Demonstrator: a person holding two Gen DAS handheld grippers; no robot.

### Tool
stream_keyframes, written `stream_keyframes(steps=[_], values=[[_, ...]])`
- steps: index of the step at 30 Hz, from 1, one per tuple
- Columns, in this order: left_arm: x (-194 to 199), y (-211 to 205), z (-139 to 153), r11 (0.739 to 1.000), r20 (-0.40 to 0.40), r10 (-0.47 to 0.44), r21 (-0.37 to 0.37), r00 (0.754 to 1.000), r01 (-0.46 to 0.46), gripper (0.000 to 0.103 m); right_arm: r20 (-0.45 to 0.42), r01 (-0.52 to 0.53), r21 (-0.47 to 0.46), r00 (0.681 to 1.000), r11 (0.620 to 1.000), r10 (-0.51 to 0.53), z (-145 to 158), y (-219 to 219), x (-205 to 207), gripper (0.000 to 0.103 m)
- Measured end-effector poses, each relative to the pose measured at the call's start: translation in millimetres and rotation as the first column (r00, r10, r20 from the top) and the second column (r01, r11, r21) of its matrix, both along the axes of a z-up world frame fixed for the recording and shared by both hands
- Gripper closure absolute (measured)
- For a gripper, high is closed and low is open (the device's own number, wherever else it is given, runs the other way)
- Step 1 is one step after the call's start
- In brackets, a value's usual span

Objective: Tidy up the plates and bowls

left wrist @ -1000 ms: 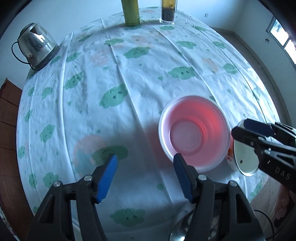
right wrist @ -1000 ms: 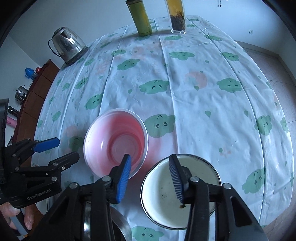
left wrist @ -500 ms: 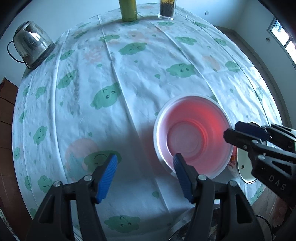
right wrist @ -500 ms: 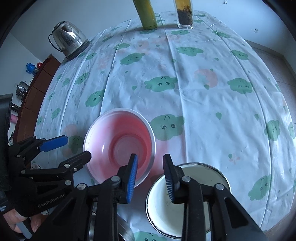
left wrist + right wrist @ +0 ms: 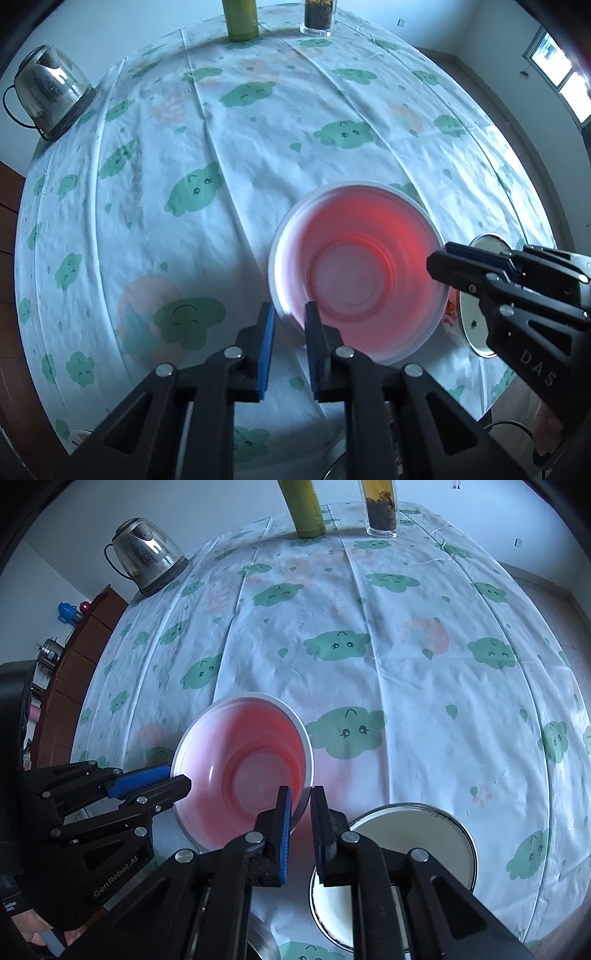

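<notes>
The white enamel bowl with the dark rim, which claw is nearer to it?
Right. The right claw is beside the enamel bowl, gripping the pink bowl's near rim; the left claw pinches its far side.

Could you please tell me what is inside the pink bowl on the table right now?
The pink bowl looks empty: its bare bottom shows in both views. Only a small strip by its near rim is covered by the right tool, which grips that rim.

dim bluish daylight, fisheye-warped edges
</notes>
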State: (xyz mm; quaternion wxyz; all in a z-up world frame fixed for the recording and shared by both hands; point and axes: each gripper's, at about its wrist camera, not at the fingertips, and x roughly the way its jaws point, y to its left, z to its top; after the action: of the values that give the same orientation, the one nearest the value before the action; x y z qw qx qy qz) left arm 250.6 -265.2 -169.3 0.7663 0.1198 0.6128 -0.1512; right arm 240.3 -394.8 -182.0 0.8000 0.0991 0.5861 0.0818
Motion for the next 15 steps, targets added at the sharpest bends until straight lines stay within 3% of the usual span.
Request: stream_keyframes(steps=[15], values=[[-7.3,6.4,12.3,1.0,0.04,-0.004,0.015,0.999,0.003,0.089,0.024,-0.013,0.012,1.0,1.0,0.013,11.6,8.6,-7.5,0.091]])
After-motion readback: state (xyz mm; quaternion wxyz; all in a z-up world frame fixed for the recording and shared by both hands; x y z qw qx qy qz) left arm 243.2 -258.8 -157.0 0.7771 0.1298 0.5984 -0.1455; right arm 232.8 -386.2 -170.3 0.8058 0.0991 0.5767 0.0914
